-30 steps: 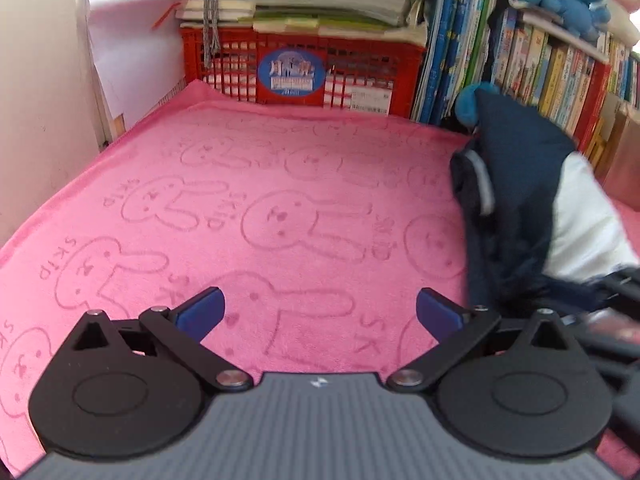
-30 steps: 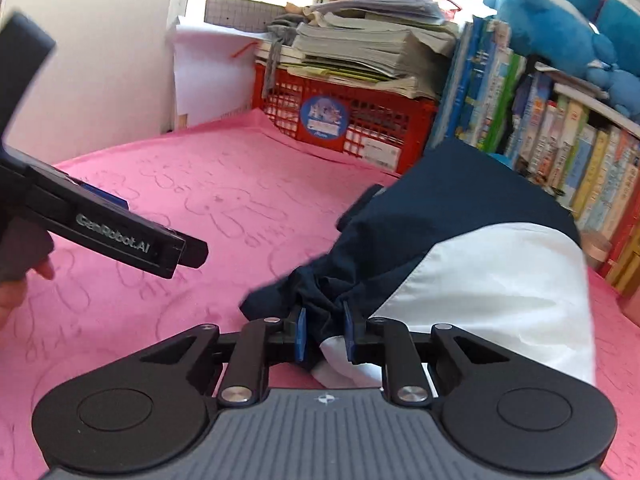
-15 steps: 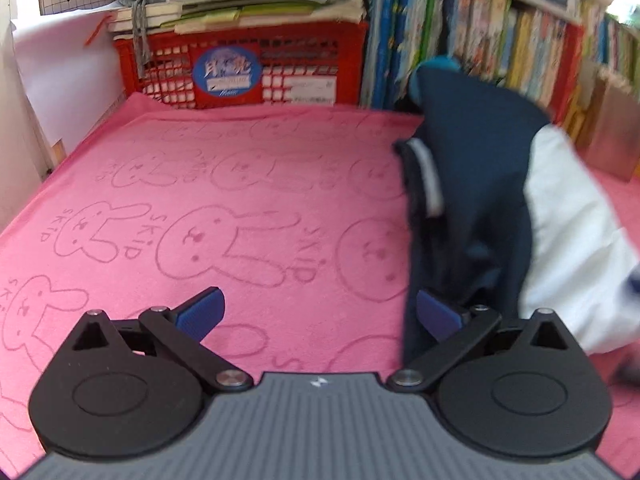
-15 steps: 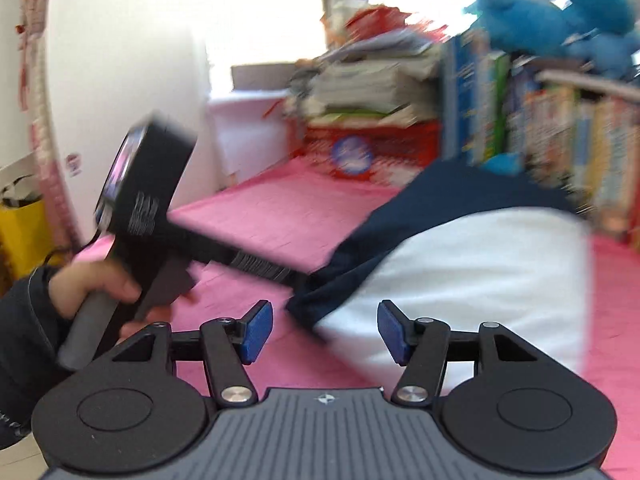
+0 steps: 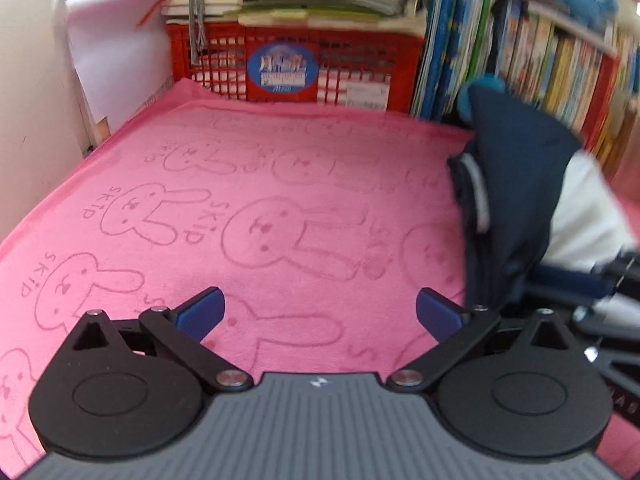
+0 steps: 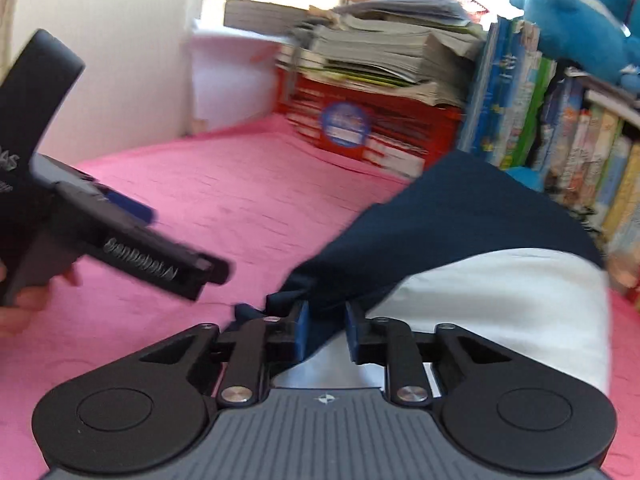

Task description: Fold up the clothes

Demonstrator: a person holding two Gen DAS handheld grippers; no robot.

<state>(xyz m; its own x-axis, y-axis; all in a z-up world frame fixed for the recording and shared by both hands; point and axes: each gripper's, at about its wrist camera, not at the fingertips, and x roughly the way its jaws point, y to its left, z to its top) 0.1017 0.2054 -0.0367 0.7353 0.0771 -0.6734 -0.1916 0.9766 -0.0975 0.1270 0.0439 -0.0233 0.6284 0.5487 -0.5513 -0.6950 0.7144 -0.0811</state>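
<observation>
A pink blanket (image 5: 280, 184), embossed with rabbit outlines and the word SKIP, is spread over the work surface. At its far edge a red plastic crate (image 5: 296, 64) is stacked with papers and notebooks, and a shelf of children's books (image 5: 552, 60) runs along the far right, with a blue plush toy (image 6: 580, 20) sitting above it.

A navy and white garment (image 6: 460, 240) is bunched at the right side of the blanket, close to the bookshelf. Navy cloth is seen on its left and far parts, and a broad white panel on its near right. It is neither laid flat nor squared into a neat stack; loose folds are seen along its left edge.

The right gripper (image 6: 325, 330) is seen with its blue pads drawn narrow, and navy cloth from the garment's near left edge is pinched between them. The left gripper (image 5: 318, 312) is held over bare blanket to the left of the garment, its jaws spread wide with nothing between them; its right fingertip (image 5: 438, 314) is just beside the garment's dark hem, and contact cannot be confirmed.

The task is judged to be at an early or middle stage: the garment has been gripped at one edge only, and no finished fold can be made out. Spreading it out, bringing the sides together and smoothing the result appear to remain. A second hold by the left gripper would probably be needed.
</observation>
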